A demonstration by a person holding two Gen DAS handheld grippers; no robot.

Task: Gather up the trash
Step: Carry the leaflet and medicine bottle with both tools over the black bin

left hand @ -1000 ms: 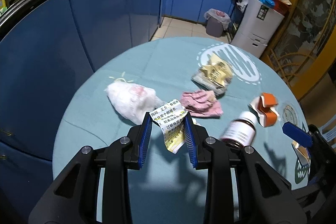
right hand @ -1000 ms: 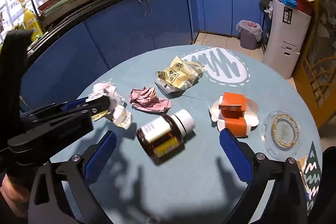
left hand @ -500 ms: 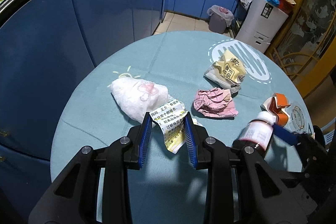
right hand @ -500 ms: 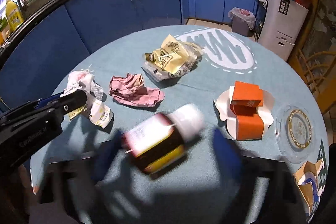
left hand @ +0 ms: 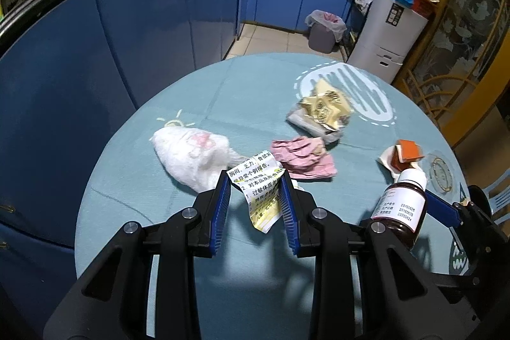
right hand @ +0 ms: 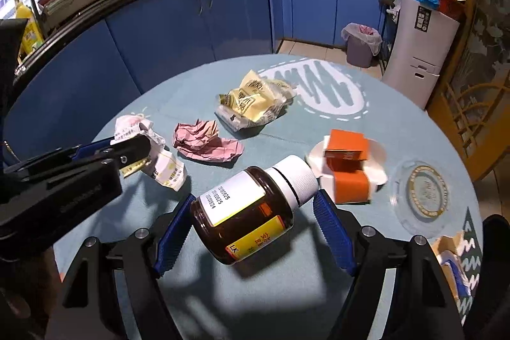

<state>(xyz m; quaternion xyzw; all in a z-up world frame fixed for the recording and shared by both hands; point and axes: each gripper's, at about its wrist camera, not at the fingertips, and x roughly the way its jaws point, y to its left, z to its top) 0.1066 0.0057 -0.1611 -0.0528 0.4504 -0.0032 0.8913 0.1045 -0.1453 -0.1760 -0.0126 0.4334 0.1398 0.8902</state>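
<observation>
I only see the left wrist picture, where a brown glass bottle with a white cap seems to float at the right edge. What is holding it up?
Observer: The right hand-held gripper has just been closing its jaws. Its blue ridged pads now clamp the brown glass bottle, one at the base and one by the cap.
Operator: Is it resting on the table?
Observer: It looks lifted. Its shadow falls on the round teal table underneath, apart from the bottle.
Operator: Is there anything on the label that I miss?
Observer: A yellow band marked LK runs along the label's lower edge.
</observation>
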